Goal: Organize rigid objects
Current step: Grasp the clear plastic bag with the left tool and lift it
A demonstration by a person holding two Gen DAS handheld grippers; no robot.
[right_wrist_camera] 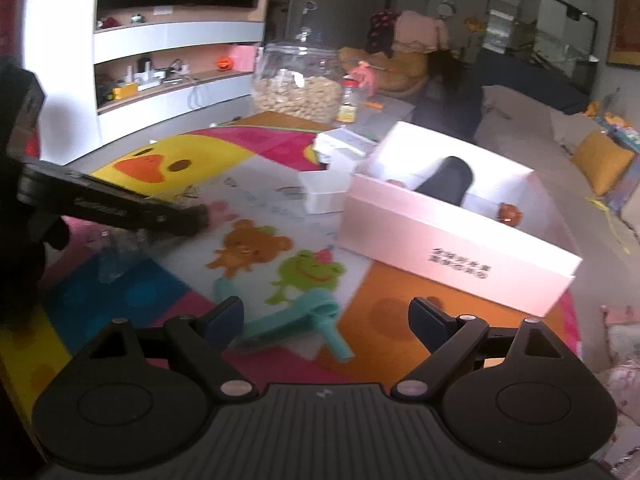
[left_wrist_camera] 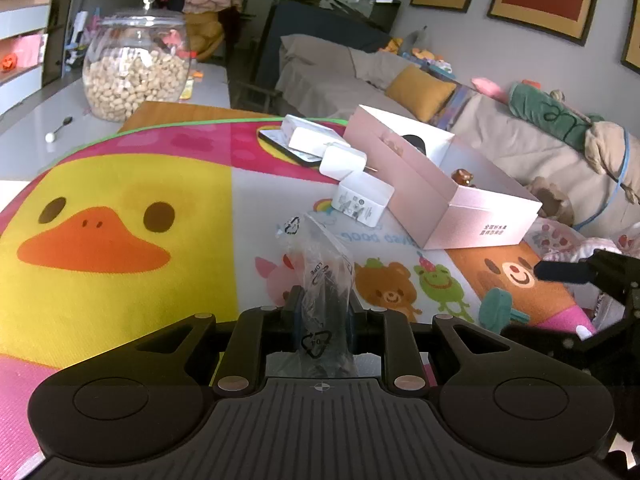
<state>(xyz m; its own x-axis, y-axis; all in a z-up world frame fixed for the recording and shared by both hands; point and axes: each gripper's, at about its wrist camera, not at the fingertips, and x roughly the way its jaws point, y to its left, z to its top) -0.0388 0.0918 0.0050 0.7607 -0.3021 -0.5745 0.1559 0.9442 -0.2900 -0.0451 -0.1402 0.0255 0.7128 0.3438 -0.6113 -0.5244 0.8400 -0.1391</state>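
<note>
Left gripper [left_wrist_camera: 323, 312] pinches a clear plastic bag [left_wrist_camera: 320, 272] with something dark inside, perhaps a cable, standing up between its pads; right gripper [right_wrist_camera: 326, 320] hangs spread wide over the teal clip [right_wrist_camera: 296, 316], just ahead on the cartoon mat [left_wrist_camera: 120, 168], beside the pink box [right_wrist_camera: 440, 236]

The clear plastic bag [left_wrist_camera: 320, 276], printed with recycling marks and holding a dark item, stands upright, clamped between the left gripper [left_wrist_camera: 323, 312] fingers. The teal plastic tool [right_wrist_camera: 296, 320], with a disc head and short handle, lies flat on the cartoon play mat [left_wrist_camera: 120, 184], between the parted fingers of the right gripper [right_wrist_camera: 326, 320], untouched. The pink open box [left_wrist_camera: 432, 196] rests on the mat; a dark cylinder [right_wrist_camera: 448, 180] and a small brown figure [right_wrist_camera: 509, 213] sit inside. Three white chargers [left_wrist_camera: 362, 198] lie just beside the box, near a black phone [left_wrist_camera: 288, 148].
</note>
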